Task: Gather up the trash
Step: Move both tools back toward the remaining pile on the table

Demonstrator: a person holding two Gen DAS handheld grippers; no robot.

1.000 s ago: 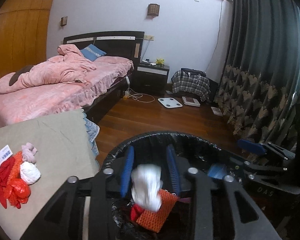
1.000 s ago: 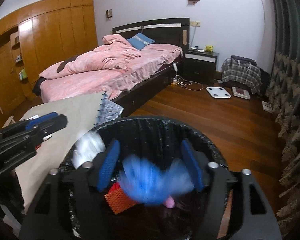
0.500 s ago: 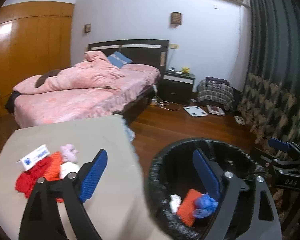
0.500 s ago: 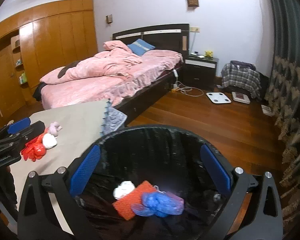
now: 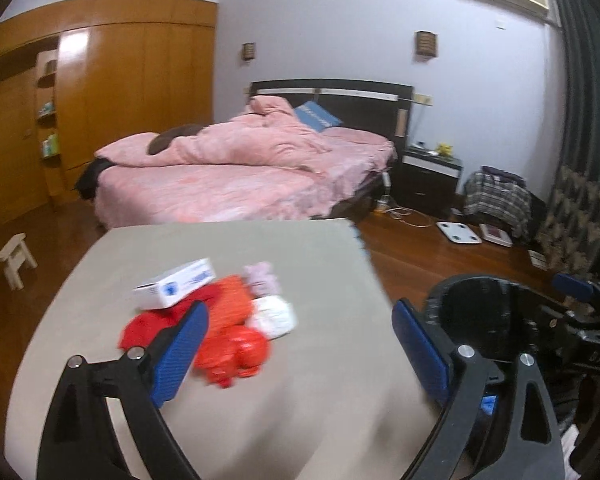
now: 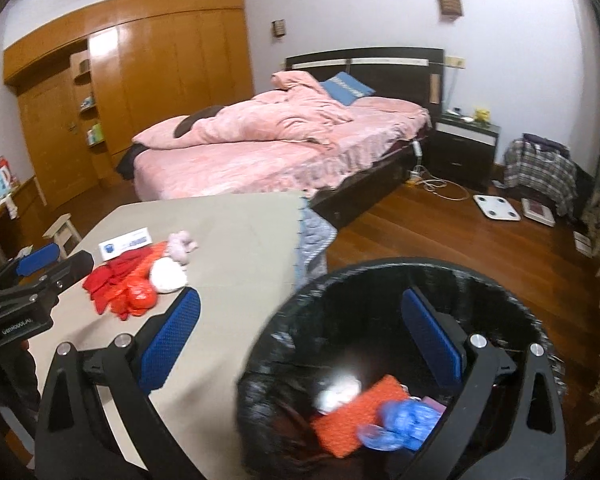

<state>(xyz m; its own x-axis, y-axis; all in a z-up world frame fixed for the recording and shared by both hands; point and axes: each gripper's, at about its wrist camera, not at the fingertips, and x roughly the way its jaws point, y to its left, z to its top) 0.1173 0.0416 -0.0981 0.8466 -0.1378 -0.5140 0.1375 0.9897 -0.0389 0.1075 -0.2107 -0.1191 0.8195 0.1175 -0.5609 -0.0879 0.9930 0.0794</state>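
A pile of trash lies on the beige table: a white box, red wrappers, an orange mesh piece, a white wad and a pink wad. My left gripper is open and empty, just in front of the pile. The black-lined trash bin stands right of the table and holds an orange mesh piece, a blue wad and a white wad. My right gripper is open and empty, over the bin's left rim. The pile also shows in the right wrist view.
A bed with pink bedding stands behind the table. A wooden wardrobe fills the left wall. A nightstand, a white scale and a plaid bag are on the wooden floor. Dark curtains hang on the right. A small stool stands left.
Both grippers dropped their trash into the bin and opened. The left gripper has swung left from the bin to the pile on the table; the right has shifted left over the rim.
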